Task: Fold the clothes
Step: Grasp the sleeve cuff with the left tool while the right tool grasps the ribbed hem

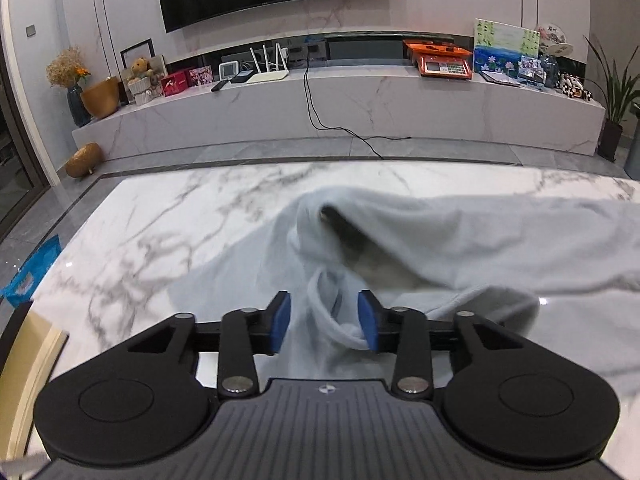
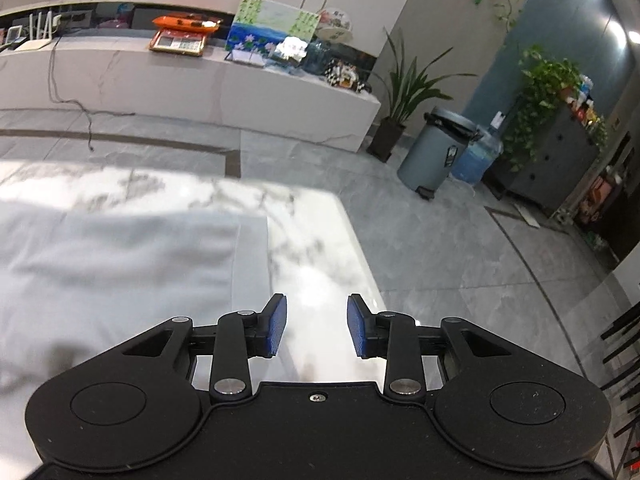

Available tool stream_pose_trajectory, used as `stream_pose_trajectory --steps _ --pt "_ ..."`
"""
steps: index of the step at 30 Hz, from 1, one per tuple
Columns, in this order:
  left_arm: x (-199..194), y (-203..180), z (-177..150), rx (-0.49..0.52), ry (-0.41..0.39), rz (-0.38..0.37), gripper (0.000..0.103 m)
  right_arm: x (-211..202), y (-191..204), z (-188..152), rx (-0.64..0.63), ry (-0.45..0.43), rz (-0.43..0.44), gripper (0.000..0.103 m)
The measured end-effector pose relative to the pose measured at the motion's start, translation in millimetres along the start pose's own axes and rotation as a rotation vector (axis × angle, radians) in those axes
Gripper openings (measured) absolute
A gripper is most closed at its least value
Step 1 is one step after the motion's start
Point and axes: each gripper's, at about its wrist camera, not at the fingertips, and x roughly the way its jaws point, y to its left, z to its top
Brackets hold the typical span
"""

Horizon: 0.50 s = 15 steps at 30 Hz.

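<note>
A light grey hooded garment [image 1: 460, 240] lies spread on the white marble table [image 1: 160, 220], its hood opening bunched near the middle. My left gripper [image 1: 324, 322] is open, with a looped fold of the garment's edge lying between its blue pads [image 1: 283, 322]. The pads stand apart from the cloth. In the right wrist view the same garment [image 2: 120, 264] lies flat at the left. My right gripper [image 2: 316, 326] is open and empty above bare marble [image 2: 320, 248], just right of the garment's straight edge.
The table's right edge [image 2: 360, 240] drops to grey floor tiles. A marble TV bench [image 1: 340, 100] with clutter and a cable runs along the far wall. A blue packet [image 1: 32, 272] lies left of the table. A grey bin [image 2: 436, 152] and plants stand at right.
</note>
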Motion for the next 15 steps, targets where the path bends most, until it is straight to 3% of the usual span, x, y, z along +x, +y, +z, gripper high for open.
stream_pose_trajectory --steps 9,15 --pt "-22.2 8.2 -28.5 0.015 0.036 -0.021 0.054 -17.9 -27.8 -60.2 0.047 0.073 0.039 0.036" --pt "-27.2 9.0 -47.0 0.043 0.064 -0.033 0.056 -25.0 -35.9 -94.7 0.068 0.111 0.095 0.037"
